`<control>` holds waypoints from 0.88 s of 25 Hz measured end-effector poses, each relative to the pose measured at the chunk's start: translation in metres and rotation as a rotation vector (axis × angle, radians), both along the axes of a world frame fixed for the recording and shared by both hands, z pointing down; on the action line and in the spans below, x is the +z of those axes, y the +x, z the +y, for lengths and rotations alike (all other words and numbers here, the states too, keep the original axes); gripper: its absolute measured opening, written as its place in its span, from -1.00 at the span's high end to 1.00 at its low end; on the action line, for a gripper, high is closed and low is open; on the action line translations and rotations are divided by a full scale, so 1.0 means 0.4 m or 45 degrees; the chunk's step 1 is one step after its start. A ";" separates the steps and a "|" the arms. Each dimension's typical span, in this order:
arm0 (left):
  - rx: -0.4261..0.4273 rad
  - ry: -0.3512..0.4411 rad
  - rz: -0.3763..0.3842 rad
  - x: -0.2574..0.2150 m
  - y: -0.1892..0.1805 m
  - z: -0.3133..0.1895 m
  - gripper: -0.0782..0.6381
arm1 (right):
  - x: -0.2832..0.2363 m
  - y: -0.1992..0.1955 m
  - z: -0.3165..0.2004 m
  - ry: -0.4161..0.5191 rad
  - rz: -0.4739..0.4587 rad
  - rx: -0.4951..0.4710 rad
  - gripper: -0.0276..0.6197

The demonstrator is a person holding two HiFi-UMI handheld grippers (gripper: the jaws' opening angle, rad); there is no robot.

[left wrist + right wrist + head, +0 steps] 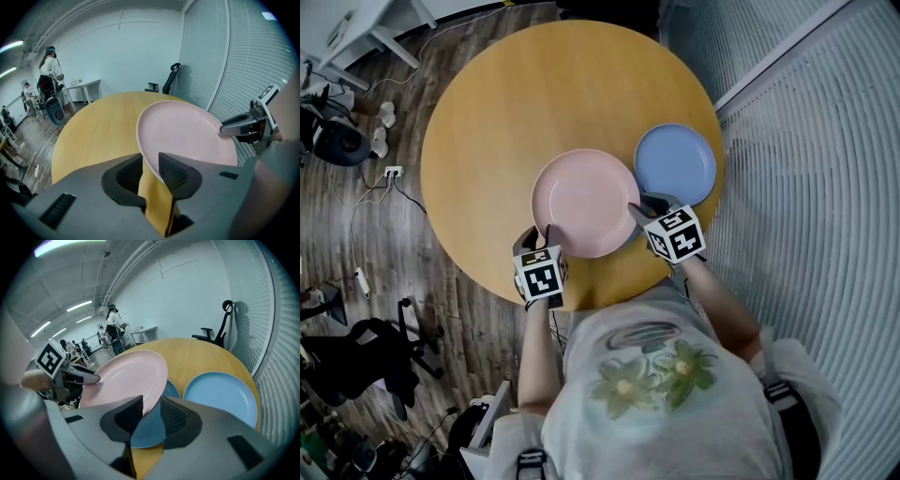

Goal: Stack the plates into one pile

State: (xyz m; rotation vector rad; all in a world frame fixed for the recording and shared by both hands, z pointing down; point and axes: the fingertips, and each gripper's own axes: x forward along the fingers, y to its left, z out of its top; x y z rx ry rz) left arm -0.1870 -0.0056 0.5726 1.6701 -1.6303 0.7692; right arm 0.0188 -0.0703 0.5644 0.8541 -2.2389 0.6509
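Pink plate (586, 202), face up

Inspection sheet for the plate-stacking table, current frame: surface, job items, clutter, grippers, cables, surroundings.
Surface: round wooden table, carrying only plates.
Job's things: pink plate held tilted above a blue plate; second blue plate lies flat beside them.
Clutter: nothing seen on the table.
Grippers: left gripper shut on the pink plate's near rim; right gripper shut on the rim at the other side.
Cables: power strip with leads on the floor left of the table; none on it.
Surroundings: wooden floor, office chair, ribbed wall, people far off.
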 end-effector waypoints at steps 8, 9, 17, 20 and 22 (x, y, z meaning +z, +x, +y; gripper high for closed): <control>0.052 -0.006 0.012 -0.017 0.067 -0.024 0.45 | -0.006 0.066 -0.003 0.000 0.007 0.052 0.50; 0.056 -0.006 0.013 -0.018 0.073 -0.023 0.45 | -0.006 0.072 0.000 -0.001 0.008 0.056 0.50; 0.076 -0.026 0.009 0.011 0.087 0.001 0.45 | 0.021 0.090 0.032 -0.021 0.015 0.068 0.50; 0.090 -0.044 -0.007 0.035 0.085 0.003 0.45 | 0.039 0.094 0.037 -0.036 0.017 0.070 0.50; 0.101 -0.060 -0.015 0.045 0.082 -0.002 0.45 | 0.049 0.090 0.032 -0.047 0.026 0.070 0.50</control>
